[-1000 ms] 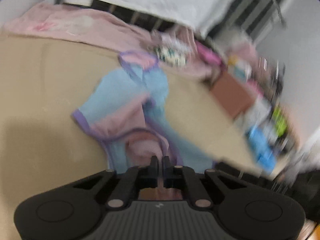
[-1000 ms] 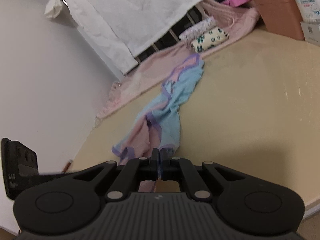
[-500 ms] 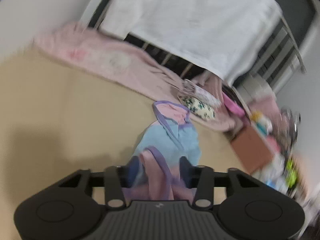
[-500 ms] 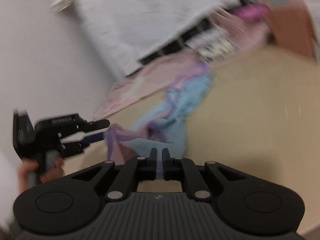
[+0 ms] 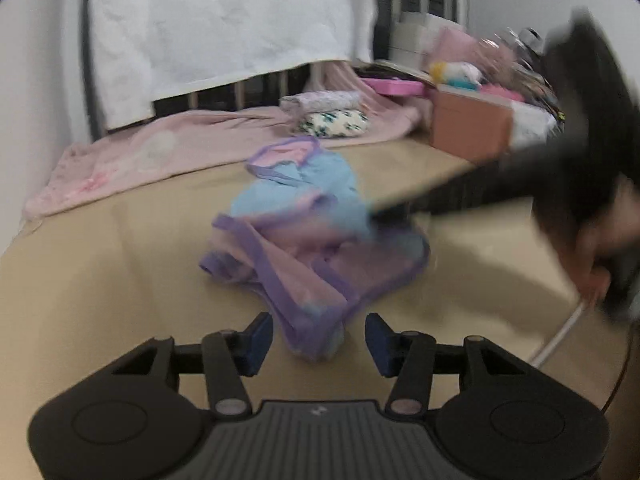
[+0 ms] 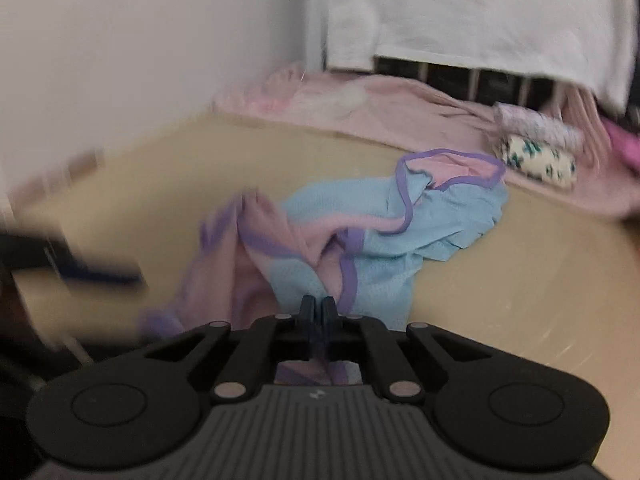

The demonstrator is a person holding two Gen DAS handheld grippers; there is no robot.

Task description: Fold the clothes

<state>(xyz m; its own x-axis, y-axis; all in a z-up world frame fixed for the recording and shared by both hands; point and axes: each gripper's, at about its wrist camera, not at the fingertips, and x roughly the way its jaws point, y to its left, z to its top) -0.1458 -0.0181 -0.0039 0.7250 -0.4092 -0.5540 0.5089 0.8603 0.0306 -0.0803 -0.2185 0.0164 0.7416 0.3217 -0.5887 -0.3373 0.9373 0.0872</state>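
Two claws work one garment: my right claw (image 6: 319,312) is pressed together, pinching the near edge of the blue and pink garment (image 6: 384,232); my left claw (image 5: 319,338) stands spread, its fingers either side of a purple-trimmed corner but not gripping it; the garment lies bunched and unfolded on the tan table (image 5: 100,248), just short of the pink blanket (image 5: 168,148); I judge the right pinch anchors one edge so the cloth can be drawn flat.
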